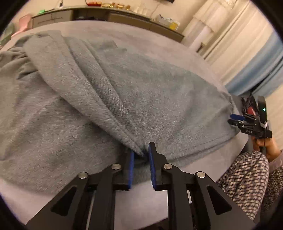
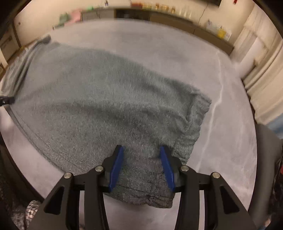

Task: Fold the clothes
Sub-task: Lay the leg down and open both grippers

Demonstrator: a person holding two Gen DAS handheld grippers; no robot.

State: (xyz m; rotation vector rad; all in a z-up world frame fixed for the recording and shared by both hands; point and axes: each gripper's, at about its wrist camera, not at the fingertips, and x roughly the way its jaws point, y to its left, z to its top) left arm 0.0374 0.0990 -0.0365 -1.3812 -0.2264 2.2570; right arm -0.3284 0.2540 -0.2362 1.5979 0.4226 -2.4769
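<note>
Left gripper (image 1: pixel 141 155): black frame, blue pads, jaws narrowed to a small gap with a bunched fold of the grey fleece garment (image 1: pixel 159 99) pinched between the tips.

Right gripper (image 2: pixel 141 155): same build, jaws set wider, straddling a corner of the garment (image 2: pixel 99 99); fabric lies between the pads (image 2: pixel 115 168), though whether they press on it cannot be told from this view. Seen from the left wrist, this gripper (image 1: pixel 235 119) sits at the garment's far right edge, tips at the cloth, held by a hand (image 1: pixel 265 146).

Garment: grey-blue, fuzzy pile, spread over a grey bed surface (image 1: pixel 150 35). A long fold runs from the upper left down to the left gripper's tips. A gathered, ribbed band (image 2: pixel 196 123) shows at the right edge in the right wrist view. The near hem hangs toward the bed's front edge.

Person: patterned black-and-white clothing (image 1: pixel 247 177) at lower right of the left wrist view.

Surroundings: low dark cabinet (image 1: pixel 109 16) along the far wall, small items on top, blurred. Pale curtains (image 1: pixel 238 35) at right.
</note>
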